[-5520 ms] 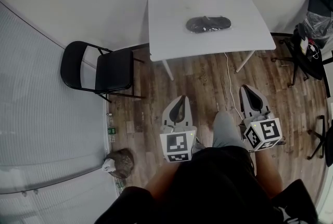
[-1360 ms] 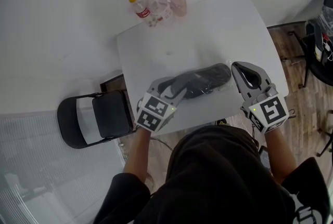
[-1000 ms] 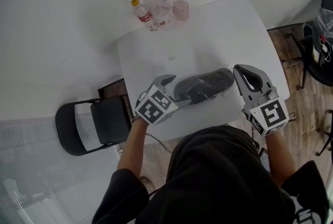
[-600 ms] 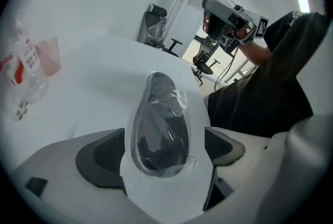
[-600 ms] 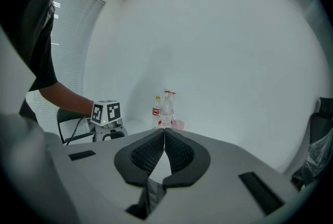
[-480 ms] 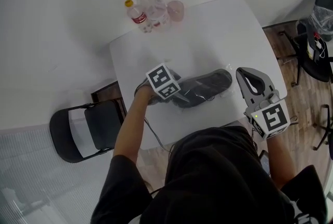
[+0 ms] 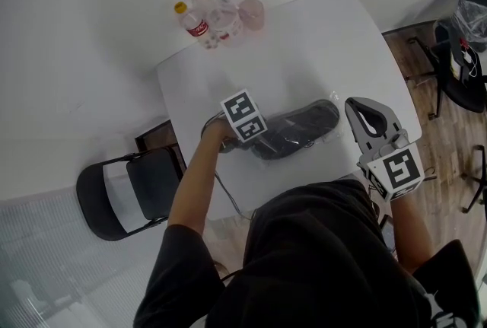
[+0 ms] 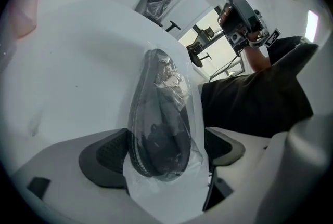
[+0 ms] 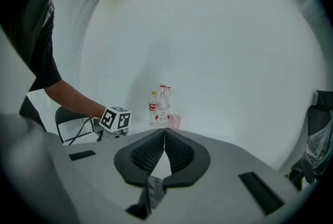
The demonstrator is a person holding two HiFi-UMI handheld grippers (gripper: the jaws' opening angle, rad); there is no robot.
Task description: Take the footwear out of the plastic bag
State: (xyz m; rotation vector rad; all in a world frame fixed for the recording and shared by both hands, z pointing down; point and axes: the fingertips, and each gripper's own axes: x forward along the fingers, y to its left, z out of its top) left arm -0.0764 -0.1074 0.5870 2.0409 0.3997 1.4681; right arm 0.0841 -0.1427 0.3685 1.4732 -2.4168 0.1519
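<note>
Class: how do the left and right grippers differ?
The left gripper has jaws wide apart, just opened, astride the shoe in its plastic bag; the right gripper is shut, empty. The left gripper tips down at the table; the right gripper hangs at its edge. Both carry marker cubes.

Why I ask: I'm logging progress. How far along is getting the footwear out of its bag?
Done: the left tongs, whose jaws have just been opening, straddle one end of the bagged footwear on the table. In hand: nothing yet; its pads don't appear to press, and the right tongs are shut and empty. Left: everything that counts, since the footwear lies wholly inside the plastic bag.
</note>
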